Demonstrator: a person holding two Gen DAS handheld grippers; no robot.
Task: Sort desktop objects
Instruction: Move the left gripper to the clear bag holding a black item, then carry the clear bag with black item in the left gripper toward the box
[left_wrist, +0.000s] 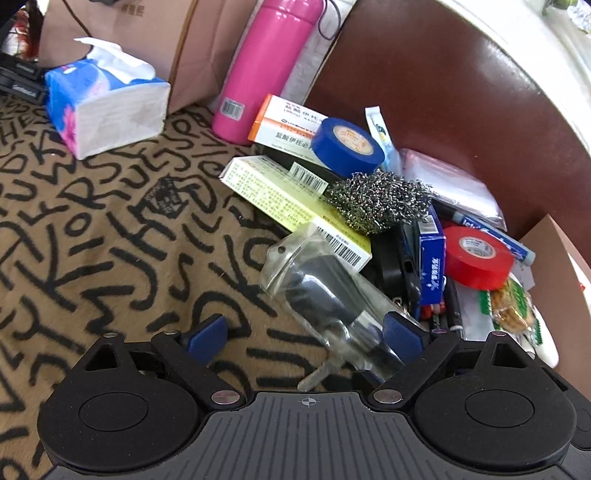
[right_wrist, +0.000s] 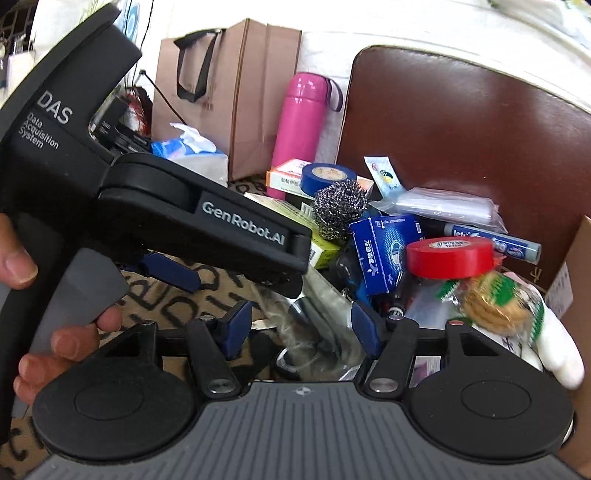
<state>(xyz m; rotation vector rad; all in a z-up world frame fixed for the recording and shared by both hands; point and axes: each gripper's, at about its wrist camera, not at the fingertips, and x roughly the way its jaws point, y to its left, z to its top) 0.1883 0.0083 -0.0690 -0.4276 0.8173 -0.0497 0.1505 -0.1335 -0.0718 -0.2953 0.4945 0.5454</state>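
Note:
A pile of desktop objects lies against a brown chair back (left_wrist: 443, 92): blue tape roll (left_wrist: 347, 146), steel wool scourer (left_wrist: 380, 201), red tape roll (left_wrist: 478, 256), yellow-green medicine box (left_wrist: 291, 199), orange-white box (left_wrist: 284, 122), blue box (left_wrist: 432, 260), marker (left_wrist: 495, 234). A clear plastic package holding a black item (left_wrist: 325, 291) lies at the pile's near edge. My left gripper (left_wrist: 306, 332) is open, its blue pads either side of that package. My right gripper (right_wrist: 301, 325) is open just above the same package (right_wrist: 314, 332). The left gripper's body (right_wrist: 166, 206) fills the left of the right wrist view.
A pink flask (left_wrist: 266, 66), a tissue pack (left_wrist: 107, 107) and brown paper bags (left_wrist: 155, 29) stand at the back on a patterned cloth (left_wrist: 110, 240). A snack packet (right_wrist: 491, 302) and white item (right_wrist: 557, 354) lie at right, by a cardboard box (right_wrist: 580, 280).

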